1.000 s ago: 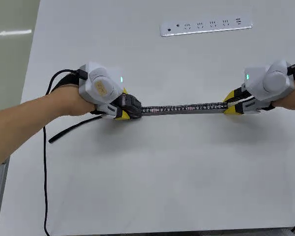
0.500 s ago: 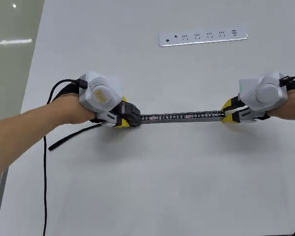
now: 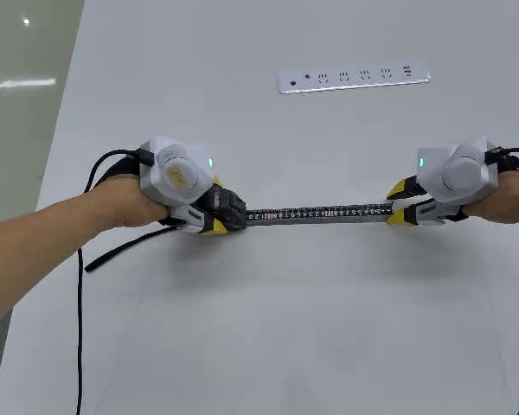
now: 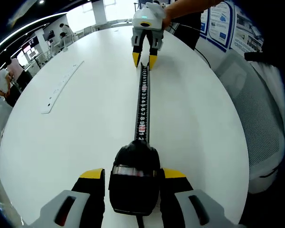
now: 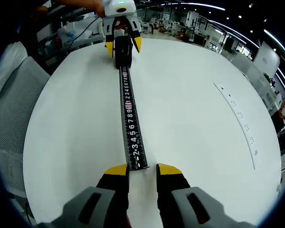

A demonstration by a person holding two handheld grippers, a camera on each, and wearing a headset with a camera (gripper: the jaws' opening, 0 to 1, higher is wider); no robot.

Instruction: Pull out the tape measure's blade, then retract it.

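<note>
Left gripper (image 3: 214,207) has its jaws pressed onto the flat sides of the compact black tape-measure case (image 3: 229,207), well in from the left edge of the broad white tabletop (image 3: 259,328). A loose black cable (image 3: 112,242) trails behind the wrist toward that edge. Case looks dense and hard-shelled; the side grip seems sound and keeps clear of the mouth. The black steel blade with white numerals (image 3: 320,213) runs straight out to the right gripper (image 3: 400,202). Its yellow-tipped jaws sit narrowly about the blade's end, but a sliver of table shows beside the blade — cannot tell if it is truly pinched. Blade is likely thin, springy and sharp-edged, apt to buckle or whip back, so best held at the end hook. Long white power strip (image 3: 353,76) lies well beyond, with open table all around the span.
</note>
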